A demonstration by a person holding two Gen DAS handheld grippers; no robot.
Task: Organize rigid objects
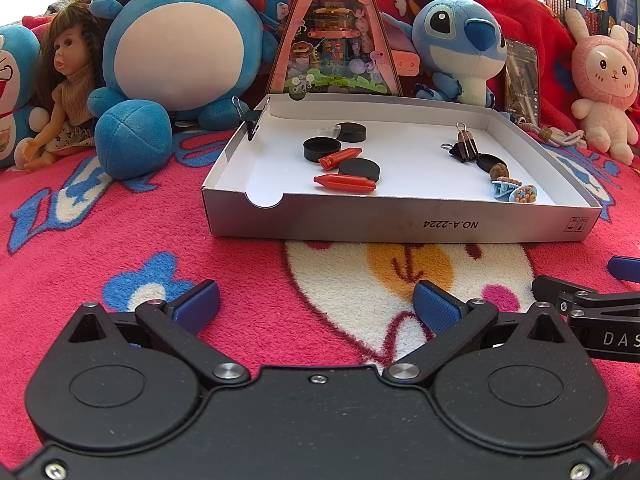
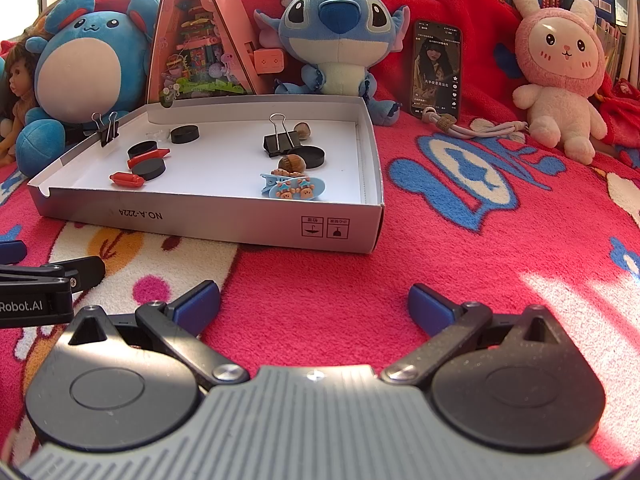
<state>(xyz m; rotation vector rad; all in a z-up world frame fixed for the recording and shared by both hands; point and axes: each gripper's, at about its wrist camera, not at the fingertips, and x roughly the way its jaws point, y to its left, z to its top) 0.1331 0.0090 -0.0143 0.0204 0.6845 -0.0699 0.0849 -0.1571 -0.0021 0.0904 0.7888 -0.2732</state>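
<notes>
A shallow white cardboard box (image 1: 400,224) (image 2: 224,222) lies on the pink blanket ahead of both grippers. Inside lie two red crayon-like pieces (image 1: 344,181) (image 2: 127,179), several black round lids (image 1: 359,169) (image 2: 185,134), a black binder clip (image 1: 464,148) (image 2: 280,142), brown nut-like beads (image 2: 292,162) and a blue hair clip (image 1: 514,192) (image 2: 294,188). Another binder clip (image 1: 252,118) (image 2: 106,128) grips the box's left wall. My left gripper (image 1: 316,306) is open and empty over the blanket, short of the box. My right gripper (image 2: 314,304) is likewise open and empty.
Plush toys line the back: a big blue one (image 1: 176,40), a Stitch (image 2: 340,28), a pink rabbit (image 2: 560,80), plus a doll (image 1: 68,80). A triangular toy box (image 1: 332,28) and a phone (image 2: 438,68) lean behind the box. A cord (image 2: 472,128) lies on the blanket.
</notes>
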